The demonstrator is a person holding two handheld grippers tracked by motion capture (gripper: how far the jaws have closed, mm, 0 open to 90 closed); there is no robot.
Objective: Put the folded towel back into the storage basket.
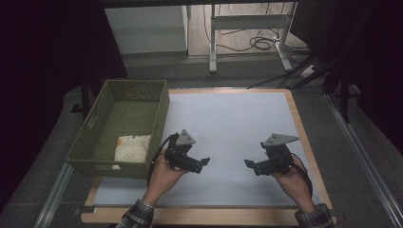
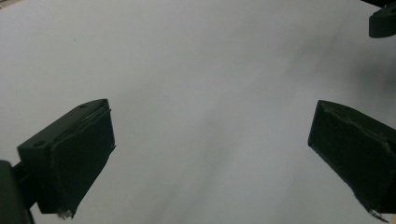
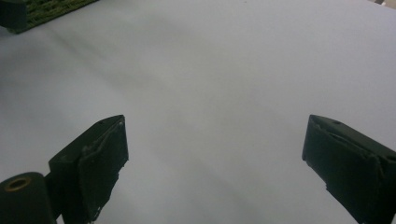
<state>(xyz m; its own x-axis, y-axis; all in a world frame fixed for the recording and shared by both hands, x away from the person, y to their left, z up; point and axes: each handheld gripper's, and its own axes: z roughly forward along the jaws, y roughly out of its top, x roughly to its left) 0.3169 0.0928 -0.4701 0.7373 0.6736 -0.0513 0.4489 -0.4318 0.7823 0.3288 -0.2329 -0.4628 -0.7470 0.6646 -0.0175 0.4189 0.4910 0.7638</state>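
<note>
at the far left of the table (image 1: 228, 114) sits a green woven basket (image 1: 142, 95), and inside it, toward its near end, lies a folded pale cloth with a small print (image 1: 132, 148), flat on the basket floor, its longer side running roughly left to right. just right of the basket the left gripper (image 1: 203, 163) hovers over the white surface, jaws spread wide with nothing between them. further right, the right gripper (image 1: 249, 164) faces it, jaws likewise wide and empty. the cloth lies to the left of both, behind the basket wall; the left hand (image 1: 167, 168) is much the nearer, so any reach for it would likely fall to that side.
</note>
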